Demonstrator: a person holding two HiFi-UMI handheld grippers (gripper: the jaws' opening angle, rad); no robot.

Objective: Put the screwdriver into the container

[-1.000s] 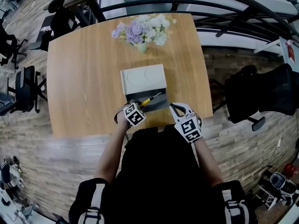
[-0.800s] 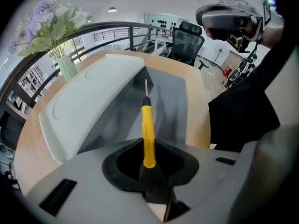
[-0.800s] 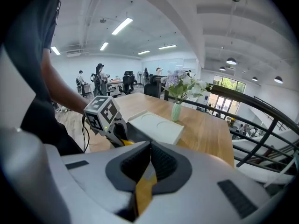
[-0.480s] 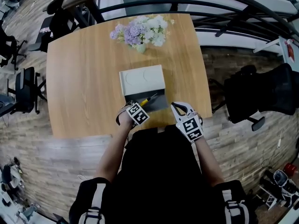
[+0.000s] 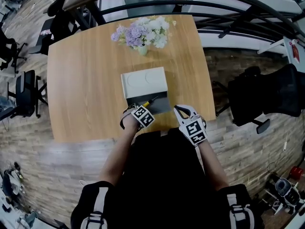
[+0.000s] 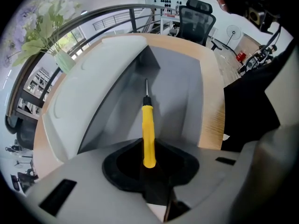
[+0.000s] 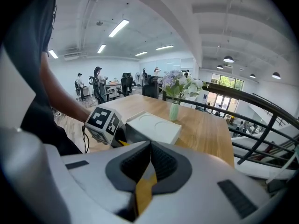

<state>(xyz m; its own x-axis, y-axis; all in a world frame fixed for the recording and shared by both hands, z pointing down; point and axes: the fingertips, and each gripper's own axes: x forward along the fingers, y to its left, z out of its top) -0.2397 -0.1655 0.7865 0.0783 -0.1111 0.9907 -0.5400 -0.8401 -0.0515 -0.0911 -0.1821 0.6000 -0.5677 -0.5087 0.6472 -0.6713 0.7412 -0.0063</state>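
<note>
Screwdriver point(image 6: 147, 125) in left claw point(image 6: 148, 161), tip over grey container point(image 6: 182, 94)

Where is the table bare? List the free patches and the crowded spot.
Free: the broad table left of the container, a narrower strip to its right, and the band between it and the flowers. Crowded: the near edge, where the left gripper holds the screwdriver over the container, with the right gripper beside.

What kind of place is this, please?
Probably an open office or lab: office chairs stand around the table, a railing runs behind it, and people stand under strip lights in the background.
</note>
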